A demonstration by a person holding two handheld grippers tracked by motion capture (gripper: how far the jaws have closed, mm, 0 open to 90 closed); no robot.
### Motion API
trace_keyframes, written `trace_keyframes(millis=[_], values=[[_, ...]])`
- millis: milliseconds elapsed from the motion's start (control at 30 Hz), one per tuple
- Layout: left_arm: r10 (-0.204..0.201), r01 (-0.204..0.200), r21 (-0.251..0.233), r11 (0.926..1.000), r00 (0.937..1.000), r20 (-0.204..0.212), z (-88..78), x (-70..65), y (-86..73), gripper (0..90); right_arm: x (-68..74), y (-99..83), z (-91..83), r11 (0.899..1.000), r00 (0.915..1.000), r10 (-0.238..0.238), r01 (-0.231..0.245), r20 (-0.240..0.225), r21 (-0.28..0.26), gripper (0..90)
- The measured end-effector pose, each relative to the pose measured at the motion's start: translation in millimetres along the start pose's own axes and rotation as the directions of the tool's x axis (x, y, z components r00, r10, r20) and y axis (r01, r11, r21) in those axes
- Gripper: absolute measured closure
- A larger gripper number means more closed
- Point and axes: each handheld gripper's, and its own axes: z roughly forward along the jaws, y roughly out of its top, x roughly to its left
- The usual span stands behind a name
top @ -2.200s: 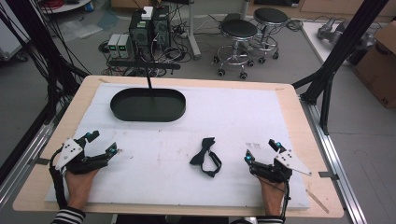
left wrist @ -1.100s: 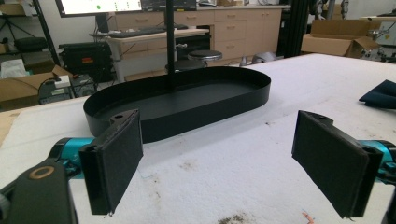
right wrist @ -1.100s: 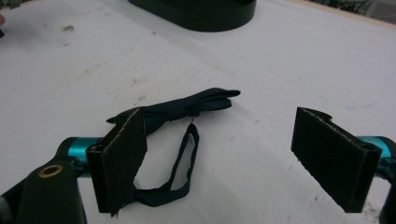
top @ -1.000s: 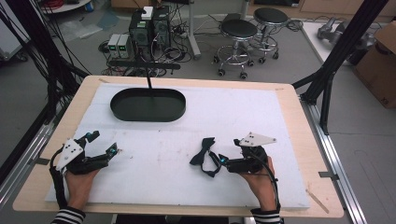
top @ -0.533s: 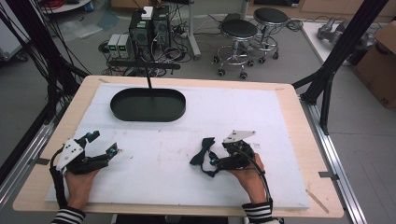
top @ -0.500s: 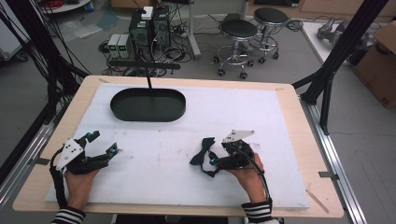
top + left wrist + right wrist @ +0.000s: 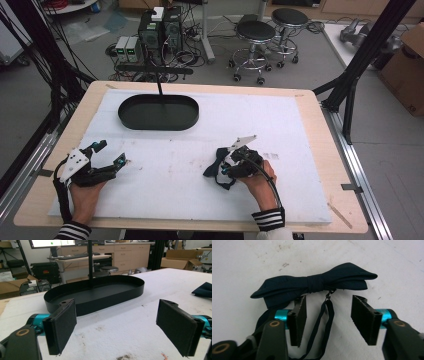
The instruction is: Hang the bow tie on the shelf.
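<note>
We see even, bright overhead room light on the white table cover [image 7: 300,130], with only soft, short shadows under things. The high view is slightly grainy and bows at its edges. In the right gripper view the near jaws are a little blurred, and the dark bow tie [image 7: 314,283] stays sharp, without glare

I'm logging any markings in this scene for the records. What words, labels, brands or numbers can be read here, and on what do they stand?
No text can be read.
Cardboard box, high view: a dark mark, too small to read.
Monitor, left gripper view: lit, too blurred to read.
Bow tie, black tray: no markings.
</note>
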Motion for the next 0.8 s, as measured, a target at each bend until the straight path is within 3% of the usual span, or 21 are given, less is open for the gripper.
trace_keyframes(millis=[233,633,800], values=[[0.000,0.000,0.000,1.0000,1.0000,0.000,0.1,0.1,0.0,16.9,-0.9,0.8,4.6,0.999,0.9999,0.006,-0.006,0.012,0.039,60.6],[0.001,-0.001,0.001,1.0000,1.0000,0.000,0.1,0.0,0.0,17.0,0.7,4.7,12.6,0.998,1.0000,-0.003,0.003,0.001,0.070,71.8],[0.002,-0.002,0.001,1.0000,1.0000,0.001,0.1,0.0,0.1,17.0,1.3,6.0,13.4,0.997,1.0000,0.004,-0.003,-0.005,0.075,81.8]])
